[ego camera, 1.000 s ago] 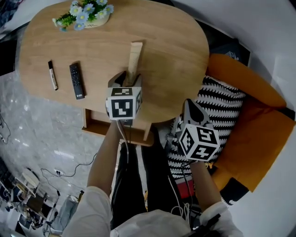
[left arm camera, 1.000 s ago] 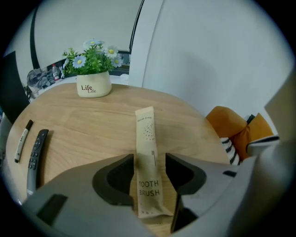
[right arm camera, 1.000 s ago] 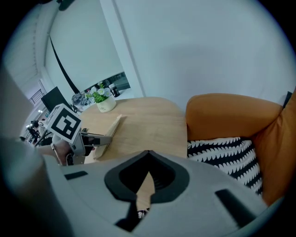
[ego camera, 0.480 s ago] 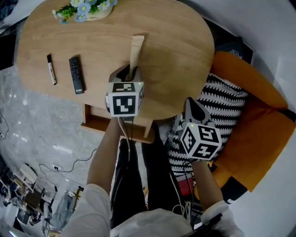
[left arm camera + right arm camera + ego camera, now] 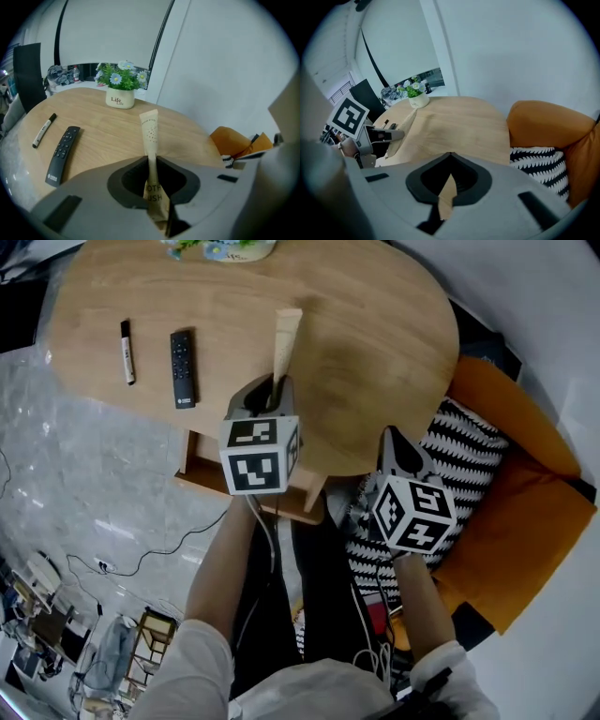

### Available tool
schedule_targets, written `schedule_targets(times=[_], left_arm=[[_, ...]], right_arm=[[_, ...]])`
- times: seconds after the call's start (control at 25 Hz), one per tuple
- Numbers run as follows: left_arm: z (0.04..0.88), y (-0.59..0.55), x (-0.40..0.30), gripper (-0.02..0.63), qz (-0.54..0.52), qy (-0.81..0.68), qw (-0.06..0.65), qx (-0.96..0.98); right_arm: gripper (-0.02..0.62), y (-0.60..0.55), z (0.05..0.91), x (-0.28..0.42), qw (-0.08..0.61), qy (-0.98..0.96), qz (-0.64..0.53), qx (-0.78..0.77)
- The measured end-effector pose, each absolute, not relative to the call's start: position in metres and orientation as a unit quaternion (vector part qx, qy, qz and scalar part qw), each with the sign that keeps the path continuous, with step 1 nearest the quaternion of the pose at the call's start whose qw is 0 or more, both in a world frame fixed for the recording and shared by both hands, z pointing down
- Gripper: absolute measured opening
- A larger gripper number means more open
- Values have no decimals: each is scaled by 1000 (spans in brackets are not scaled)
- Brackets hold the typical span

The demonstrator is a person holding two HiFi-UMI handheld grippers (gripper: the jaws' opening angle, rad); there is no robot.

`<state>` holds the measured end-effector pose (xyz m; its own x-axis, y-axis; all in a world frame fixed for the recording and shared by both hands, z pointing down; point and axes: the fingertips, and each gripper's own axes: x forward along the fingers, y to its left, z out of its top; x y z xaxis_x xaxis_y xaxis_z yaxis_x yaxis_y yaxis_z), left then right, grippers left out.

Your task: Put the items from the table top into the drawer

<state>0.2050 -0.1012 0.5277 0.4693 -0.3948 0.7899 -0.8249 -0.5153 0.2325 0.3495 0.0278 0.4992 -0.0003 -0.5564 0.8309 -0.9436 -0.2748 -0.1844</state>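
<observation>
**Left gripper clamps the beige pack at mid-worktop**

The left gripper hangs over the near middle of the oval wooden worktop, pointing steeply down. Its jaws have just been closing and now pinch the near end of a long beige pack, which runs away from the gripper toward the far side. I cannot tell whether the pack's far end touches the wood.

The right gripper hovers off the worktop's near right edge, above a black-and-white zigzag cushion that lies against an orange cushion. Its jaws are drawn together at the tips with nothing between them.

On the left part of the worktop a black remote and a marker lie side by side, slightly apart, the marker further left. A white pot of flowers stands at the far edge. Under the near edge the wooden drawer is pulled out, just left of the left gripper's marker cube.
</observation>
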Motion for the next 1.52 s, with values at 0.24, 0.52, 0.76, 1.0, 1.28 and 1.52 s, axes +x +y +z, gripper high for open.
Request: schedule_targets(times=[0.24, 0.52, 0.76, 1.0, 1.28, 1.52], left_arm=[[519, -85, 158, 48, 331, -403, 333, 785], [507, -52, 98, 48, 312, -440, 370, 756], [508, -23, 49, 48, 287, -481, 417, 716], [515, 1, 1, 48, 264, -523, 439, 681], [534, 36, -38, 48, 253, -554, 471, 638], [552, 63, -38, 48, 244, -562, 498, 613]], right_arm=[[-8, 14, 496, 311, 233, -578, 422, 659], [-8, 12, 482, 255, 248, -606, 409, 636], [-8, 10, 479, 213, 272, -627, 397, 613], [-8, 2, 483, 174, 283, -648, 383, 595], [-8, 4, 491, 138, 300, -669, 372, 569], [-8, 16, 498, 130, 311, -677, 368, 557]])
